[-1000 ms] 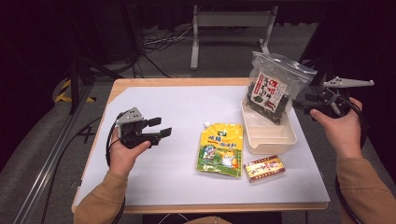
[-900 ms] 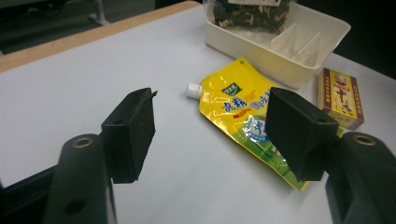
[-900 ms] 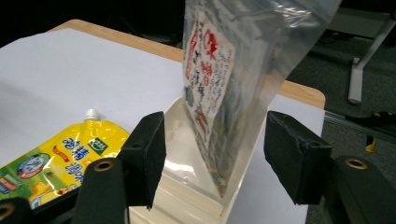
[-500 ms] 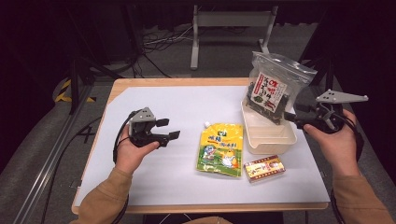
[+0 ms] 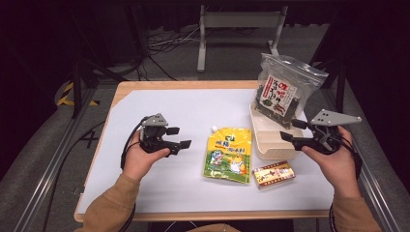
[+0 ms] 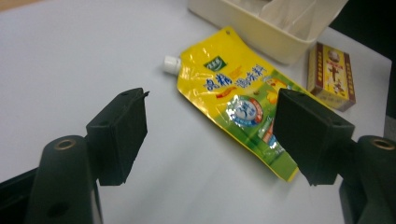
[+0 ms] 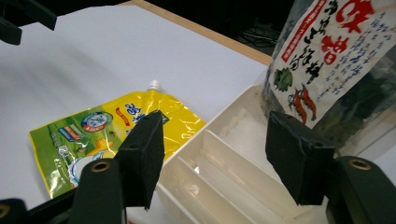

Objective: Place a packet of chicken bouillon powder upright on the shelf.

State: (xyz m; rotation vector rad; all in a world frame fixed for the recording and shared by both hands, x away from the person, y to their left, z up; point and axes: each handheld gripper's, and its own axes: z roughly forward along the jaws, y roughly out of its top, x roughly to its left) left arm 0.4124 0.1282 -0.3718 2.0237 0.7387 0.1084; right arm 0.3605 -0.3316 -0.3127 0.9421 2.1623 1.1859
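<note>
Lying flat on the white table [image 5: 159, 193], the yellow pouch [image 5: 228, 153] sits between the two hands, its long axis running away from the person, its white spout [image 6: 171, 64] at the far end. It lies just right of the left gripper [image 5: 180, 137], whose jaws have just been opening and now stand apart with nothing between them, pointing level toward the pouch's near-left edge; that hand looks the nearer of the two, so the coming grasp would probably be its job, closing across the pouch's short side. The right gripper [image 5: 288, 130] hovers at the tray [image 5: 261, 147], jaws spread and empty, aimed across the tray's near end toward the pouch. Biggest of the goods is the clear bag [image 5: 283, 89] of dark dried food, crinkly plastic with a red-and-white label, standing upright in the tray's far end. The tray is cream, rigid plastic, rectangular, with thin dividers inside. The pouch is glossy, soft film, slightly puckered, printed yellow and green. Smallest is the carton [image 5: 274, 174], a red-and-gold cardboard box lying flat, just right of the pouch's near corner and near the tray's front wall.
</note>
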